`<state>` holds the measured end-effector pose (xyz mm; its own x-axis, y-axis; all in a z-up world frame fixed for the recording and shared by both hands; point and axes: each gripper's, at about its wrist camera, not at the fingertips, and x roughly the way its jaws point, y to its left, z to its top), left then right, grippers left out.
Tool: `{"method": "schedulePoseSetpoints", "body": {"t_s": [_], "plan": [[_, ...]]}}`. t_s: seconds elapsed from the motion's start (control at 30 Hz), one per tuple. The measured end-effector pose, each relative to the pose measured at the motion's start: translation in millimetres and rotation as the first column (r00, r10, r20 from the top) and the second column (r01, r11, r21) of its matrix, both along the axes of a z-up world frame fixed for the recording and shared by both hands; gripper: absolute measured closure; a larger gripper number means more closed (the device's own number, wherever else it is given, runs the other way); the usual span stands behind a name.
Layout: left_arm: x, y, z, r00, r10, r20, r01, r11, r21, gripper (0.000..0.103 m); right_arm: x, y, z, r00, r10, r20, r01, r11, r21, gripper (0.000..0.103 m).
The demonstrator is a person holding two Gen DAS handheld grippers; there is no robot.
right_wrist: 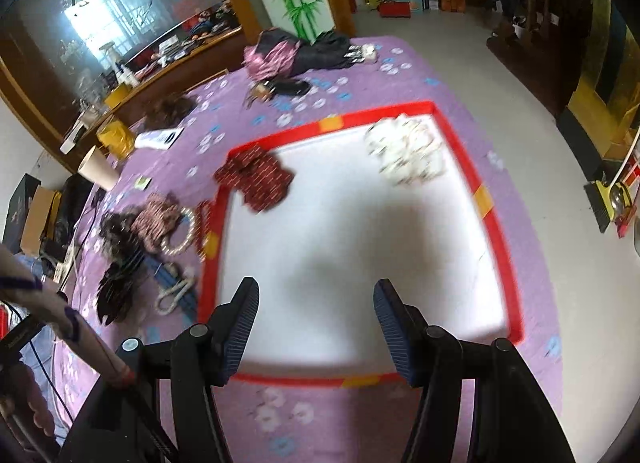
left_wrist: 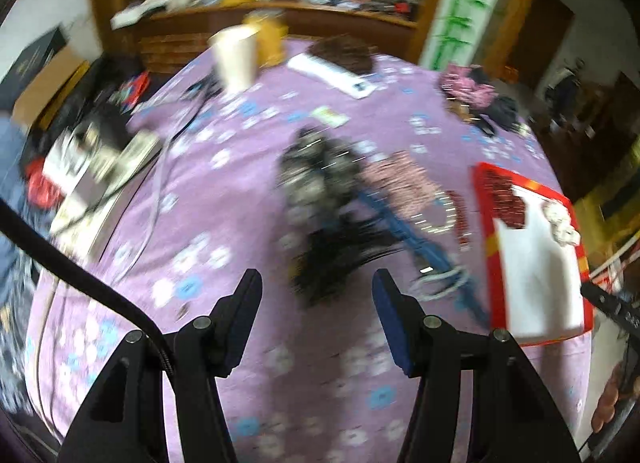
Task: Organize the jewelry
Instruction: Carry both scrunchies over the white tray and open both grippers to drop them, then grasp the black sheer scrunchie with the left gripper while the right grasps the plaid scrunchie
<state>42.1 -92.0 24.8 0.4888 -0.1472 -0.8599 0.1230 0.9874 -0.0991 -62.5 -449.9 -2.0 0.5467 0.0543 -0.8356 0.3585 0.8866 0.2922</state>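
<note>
From the left wrist, your left claw [left_wrist: 317,287] gaped wide and empty over the purple cloth [left_wrist: 224,223]; a jewelry heap [left_wrist: 340,199] lay just ahead, the tray [left_wrist: 536,263] to its right.

From the right wrist, your right claw [right_wrist: 316,295] hung wide and empty above the tray [right_wrist: 496,231], dark red beads [right_wrist: 256,177] ahead-left, white beads [right_wrist: 406,153] ahead-right.

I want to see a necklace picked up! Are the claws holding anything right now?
No. The left claw and the right claw are both open, with nothing between their fingers.
</note>
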Motion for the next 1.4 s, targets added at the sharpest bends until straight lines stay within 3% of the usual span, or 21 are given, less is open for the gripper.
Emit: {"method": "schedulePoseSetpoints", "body": {"t_s": [0.2,0.4,0.8,0.97,1.13,1.4], "plan": [[1.2,47.4,-22.3,0.996,0.049,-0.069,-0.052,0.998,-0.039,0.047,3.7,40.2,-1.7,0.999,0.032,-0.034,-0.032,0.999,-0.002,0.039],[17.3,67.1,-23.6,0.996,0.041,-0.074,-0.047,0.997,-0.069,0.047,23.5,81.1,1.4,0.994,0.097,-0.050,-0.099,0.994,-0.034,0.039],[95.0,57.2,-24.4,0.995,-0.053,-0.080,0.044,0.993,-0.111,0.045,100.8,142.1,-5.1,0.989,0.148,-0.018,-0.148,0.988,0.041,0.038],[130.1,41.3,-37.8,0.990,-0.097,-0.098,0.085,0.989,-0.121,0.045,137.8,148.1,-11.3,0.990,0.138,-0.015,-0.137,0.988,0.069,0.038],[160.6,33.6,-56.8,0.984,-0.108,-0.140,0.084,0.983,-0.164,0.045,172.1,152.0,-20.4,0.988,0.147,-0.041,-0.145,0.989,0.041,0.038],[176.3,19.9,-69.6,0.972,-0.178,-0.152,0.138,0.960,-0.242,0.045,206.3,153.6,-42.2,0.984,0.158,-0.085,-0.156,0.987,0.029,0.038]]}}
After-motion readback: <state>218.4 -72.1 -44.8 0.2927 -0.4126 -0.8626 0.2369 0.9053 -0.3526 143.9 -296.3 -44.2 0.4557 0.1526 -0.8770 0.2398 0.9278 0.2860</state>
